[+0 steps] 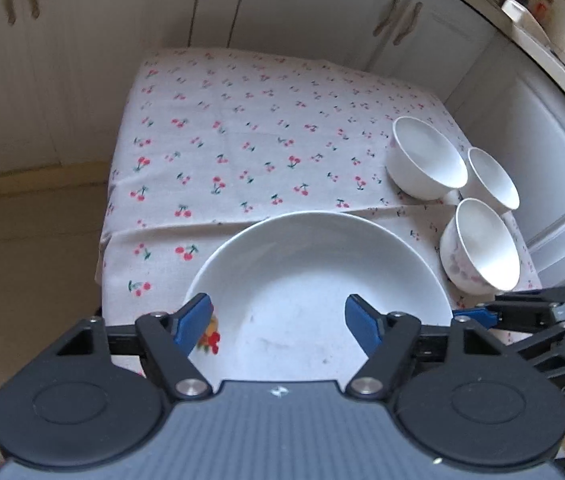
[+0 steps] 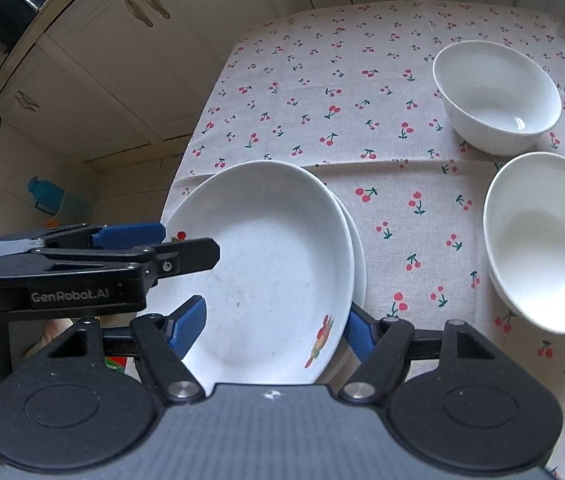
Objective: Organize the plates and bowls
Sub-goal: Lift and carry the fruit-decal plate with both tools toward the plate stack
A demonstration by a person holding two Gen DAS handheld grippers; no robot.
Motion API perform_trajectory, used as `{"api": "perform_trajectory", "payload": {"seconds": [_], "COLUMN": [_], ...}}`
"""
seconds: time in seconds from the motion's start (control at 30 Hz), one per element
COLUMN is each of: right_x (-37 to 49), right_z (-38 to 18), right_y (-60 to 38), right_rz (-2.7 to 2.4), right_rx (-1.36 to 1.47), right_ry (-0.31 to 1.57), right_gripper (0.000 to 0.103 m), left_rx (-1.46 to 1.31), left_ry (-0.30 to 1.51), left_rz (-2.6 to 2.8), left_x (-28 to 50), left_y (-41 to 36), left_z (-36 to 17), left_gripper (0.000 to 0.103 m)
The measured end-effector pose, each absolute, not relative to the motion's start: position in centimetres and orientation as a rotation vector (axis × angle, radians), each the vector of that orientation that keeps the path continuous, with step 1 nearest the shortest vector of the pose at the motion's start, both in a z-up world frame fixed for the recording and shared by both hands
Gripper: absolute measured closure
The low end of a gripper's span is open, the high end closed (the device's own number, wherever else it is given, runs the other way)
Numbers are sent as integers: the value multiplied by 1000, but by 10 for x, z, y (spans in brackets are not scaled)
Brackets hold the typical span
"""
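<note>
White plate (image 2: pixel 266 256) is sitting on a 2nd plate (image 2: pixel 358 264), seen only in right view, at cloth (image 2: pixel 322 92) edge, 3 bowls (image 2: pixel 498 96) empty beside; both grippers, left (image 1: pixel 278 320) & right (image 2: pixel 272 328), are gaping unclenched astride the stack.

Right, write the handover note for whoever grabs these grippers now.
Left gripper: open over the top plate, holding nothing.
Right gripper: jaws apart at the near rim of the plates; grip unclear.
Plates: the top plate sits on the lower plate, slightly offset, by the left edge of the tablecloth.
Bowls: the far bowl, near bowl and third bowl stand separately on the right.
Done: plates stacked.
Left: probably nest the bowls.
</note>
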State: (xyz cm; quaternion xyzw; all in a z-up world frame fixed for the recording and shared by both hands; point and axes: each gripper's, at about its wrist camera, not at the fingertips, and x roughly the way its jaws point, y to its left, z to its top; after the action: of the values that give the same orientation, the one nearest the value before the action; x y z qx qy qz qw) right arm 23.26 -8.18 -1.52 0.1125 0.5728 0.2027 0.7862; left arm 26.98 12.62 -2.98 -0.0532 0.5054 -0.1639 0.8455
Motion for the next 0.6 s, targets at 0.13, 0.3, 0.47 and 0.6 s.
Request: {"api": "perform_trajectory", "payload": {"seconds": [0.13, 0.3, 0.47, 0.6], "right_x": [231, 230, 231, 234], "right_z": [-15, -15, -16, -17], "right_y": [-86, -86, -93, -99], "right_rz": [460, 478, 488, 489], "right_rx": [255, 256, 311, 360], "right_ry": [1232, 1241, 1251, 1271], "right_gripper": [24, 22, 21, 21], "left_rx": [-99, -144, -125, -109], "left_ry": [1016, 987, 956, 911], "left_rz": [-353, -359, -370, -407], "left_x": [263, 247, 230, 214], "left_y": [130, 143, 150, 152], "left_z": [-27, -31, -28, -21], "left_gripper": [24, 20, 19, 16]}}
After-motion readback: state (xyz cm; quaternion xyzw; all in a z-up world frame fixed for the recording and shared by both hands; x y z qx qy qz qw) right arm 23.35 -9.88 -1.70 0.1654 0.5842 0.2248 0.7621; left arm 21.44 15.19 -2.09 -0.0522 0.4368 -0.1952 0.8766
